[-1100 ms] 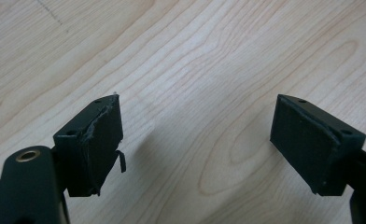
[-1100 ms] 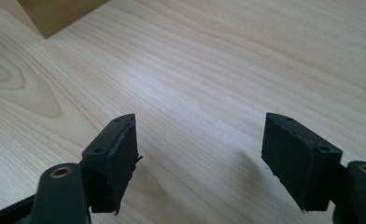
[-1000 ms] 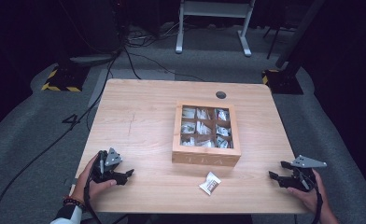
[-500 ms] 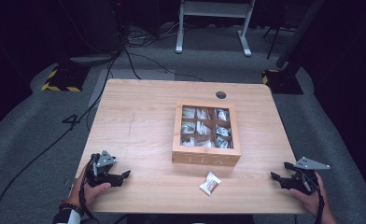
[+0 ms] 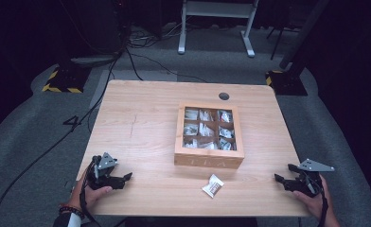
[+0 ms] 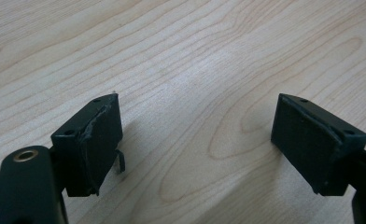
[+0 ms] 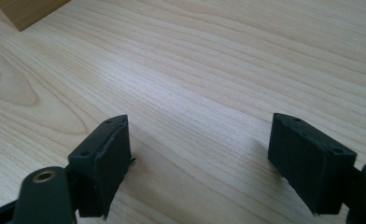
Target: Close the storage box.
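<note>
A wooden box (image 5: 208, 135) with several compartments holding small packets sits right of the table's middle. One white packet (image 5: 213, 185) lies loose on the table just in front of it. At the near left corner, my left gripper (image 5: 125, 178) rests low over the wood and points right. Its jaws are open with bare table between them (image 6: 195, 140). My right gripper (image 5: 281, 178) at the near right edge points left toward the packet, open and empty (image 7: 200, 154). A corner of the box (image 7: 27, 11) shows far ahead of it.
The light wooden table (image 5: 141, 118) has a round cable hole (image 5: 224, 96) near its far edge. Cables (image 5: 127, 61) run over the grey floor behind it. A white metal stand (image 5: 216, 19) rises at the back.
My left gripper has shifted slightly toward the table's near edge. The right gripper, the box and the packet have stayed where they were.
</note>
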Demonstrator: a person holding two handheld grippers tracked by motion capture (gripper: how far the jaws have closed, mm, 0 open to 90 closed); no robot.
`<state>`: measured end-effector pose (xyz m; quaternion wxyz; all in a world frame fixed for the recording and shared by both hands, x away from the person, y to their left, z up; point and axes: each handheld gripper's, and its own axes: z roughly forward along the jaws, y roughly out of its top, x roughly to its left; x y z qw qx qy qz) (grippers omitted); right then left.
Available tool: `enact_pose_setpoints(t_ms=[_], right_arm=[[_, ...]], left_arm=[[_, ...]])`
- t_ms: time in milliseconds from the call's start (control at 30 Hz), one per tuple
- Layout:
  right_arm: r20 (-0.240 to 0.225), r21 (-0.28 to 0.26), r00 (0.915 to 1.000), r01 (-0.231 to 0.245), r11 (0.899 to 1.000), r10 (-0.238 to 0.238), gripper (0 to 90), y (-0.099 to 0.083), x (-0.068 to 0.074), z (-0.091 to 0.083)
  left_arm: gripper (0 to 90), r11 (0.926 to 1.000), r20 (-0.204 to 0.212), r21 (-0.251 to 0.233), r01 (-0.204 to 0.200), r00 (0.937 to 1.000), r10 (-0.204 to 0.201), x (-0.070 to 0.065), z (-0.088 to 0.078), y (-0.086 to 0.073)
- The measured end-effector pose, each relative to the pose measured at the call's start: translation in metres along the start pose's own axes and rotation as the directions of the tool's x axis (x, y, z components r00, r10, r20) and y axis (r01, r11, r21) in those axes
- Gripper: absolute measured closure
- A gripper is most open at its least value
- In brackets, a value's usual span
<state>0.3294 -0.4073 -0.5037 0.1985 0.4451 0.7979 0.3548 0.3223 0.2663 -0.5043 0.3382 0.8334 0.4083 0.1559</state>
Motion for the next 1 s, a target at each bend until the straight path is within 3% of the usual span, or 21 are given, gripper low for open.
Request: enact_pose_setpoints(t_ms=[1000], right_arm=[[0.003,-0.001,1.0000,-0.008,1.000,0.008,22.0,0.0006,-0.0008,0.0007]], left_arm=[[16.8,1.0000,-0.002,-0.001,0.002,1.0000,-0.002,-0.0001,0.0001,-0.0001]])
